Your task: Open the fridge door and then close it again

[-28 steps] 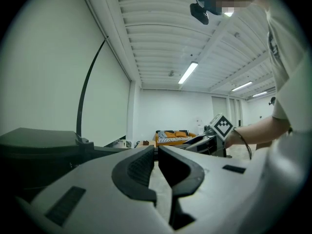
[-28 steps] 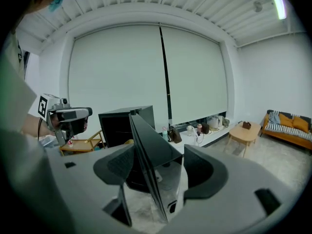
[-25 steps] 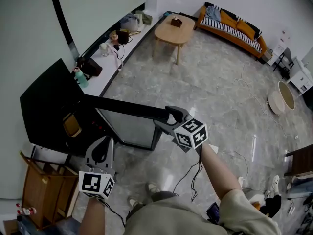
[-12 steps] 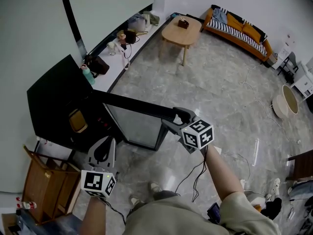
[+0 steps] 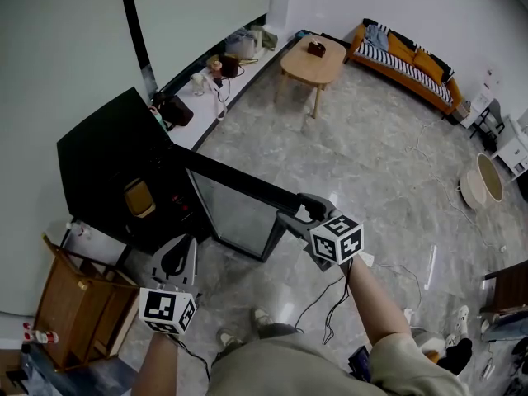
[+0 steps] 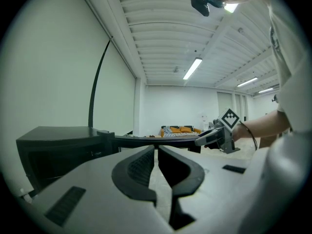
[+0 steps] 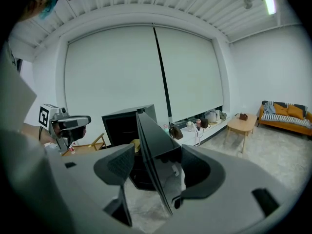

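A low black fridge (image 5: 99, 172) stands at the left with its glass-faced door (image 5: 239, 213) swung wide open. My right gripper (image 5: 293, 213) is shut on the door's free edge. In the right gripper view the door (image 7: 156, 135) runs between the two jaws of that gripper (image 7: 156, 165). My left gripper (image 5: 175, 250) hovers in front of the fridge's open side, shut, with nothing in it. In the left gripper view its fingers (image 6: 157, 152) meet, and the right gripper (image 6: 214, 136) shows at the door's end (image 6: 151, 139).
A wooden chair (image 5: 78, 295) stands at the lower left beside the fridge. A white ledge with bags and bottles (image 5: 219, 73) runs along the wall. A round wooden table (image 5: 312, 60) and an orange sofa (image 5: 408, 64) are far off. Cables (image 5: 330, 295) lie on the marble floor.
The right gripper and the door's free edge have shifted down and right in the head view, toward the person. The left gripper has shifted slightly along with the view.
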`<state>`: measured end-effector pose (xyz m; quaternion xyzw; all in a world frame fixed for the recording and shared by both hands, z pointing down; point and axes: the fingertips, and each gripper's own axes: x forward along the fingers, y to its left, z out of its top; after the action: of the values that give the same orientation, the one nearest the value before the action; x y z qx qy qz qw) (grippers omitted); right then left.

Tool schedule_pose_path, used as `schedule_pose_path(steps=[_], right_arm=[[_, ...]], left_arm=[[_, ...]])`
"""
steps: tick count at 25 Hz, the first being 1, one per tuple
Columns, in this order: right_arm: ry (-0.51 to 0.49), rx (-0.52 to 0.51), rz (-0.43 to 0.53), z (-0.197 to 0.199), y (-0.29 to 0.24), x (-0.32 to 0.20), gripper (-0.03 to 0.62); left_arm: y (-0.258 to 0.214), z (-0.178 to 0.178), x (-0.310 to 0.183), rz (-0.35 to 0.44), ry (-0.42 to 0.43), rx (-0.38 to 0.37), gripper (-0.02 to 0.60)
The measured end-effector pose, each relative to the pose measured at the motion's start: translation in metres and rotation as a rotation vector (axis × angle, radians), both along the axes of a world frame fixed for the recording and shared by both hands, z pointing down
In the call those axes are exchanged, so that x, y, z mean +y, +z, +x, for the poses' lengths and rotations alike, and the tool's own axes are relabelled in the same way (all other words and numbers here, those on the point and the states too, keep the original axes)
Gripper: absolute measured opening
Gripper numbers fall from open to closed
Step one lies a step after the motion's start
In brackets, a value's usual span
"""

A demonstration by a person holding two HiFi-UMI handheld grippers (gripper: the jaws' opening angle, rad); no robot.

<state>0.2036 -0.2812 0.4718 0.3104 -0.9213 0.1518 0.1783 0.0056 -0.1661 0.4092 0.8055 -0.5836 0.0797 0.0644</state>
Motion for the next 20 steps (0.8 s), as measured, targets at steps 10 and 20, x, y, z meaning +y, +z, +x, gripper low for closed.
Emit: schedule_pose_path(steps=[10, 20], right_arm=[[-0.07, 0.03, -0.009, -0.024, -0.002, 0.066, 0.27], [-0.213, 0.073, 0.021, -0.071, -0.008, 0.131, 0.268]], left_arm=[[-0.002, -0.027, 0.049, 0.0, -0.025, 0.0, 0.026], [-0.001, -0.06, 0.103, -0.007, -0.078, -0.001, 0.026]])
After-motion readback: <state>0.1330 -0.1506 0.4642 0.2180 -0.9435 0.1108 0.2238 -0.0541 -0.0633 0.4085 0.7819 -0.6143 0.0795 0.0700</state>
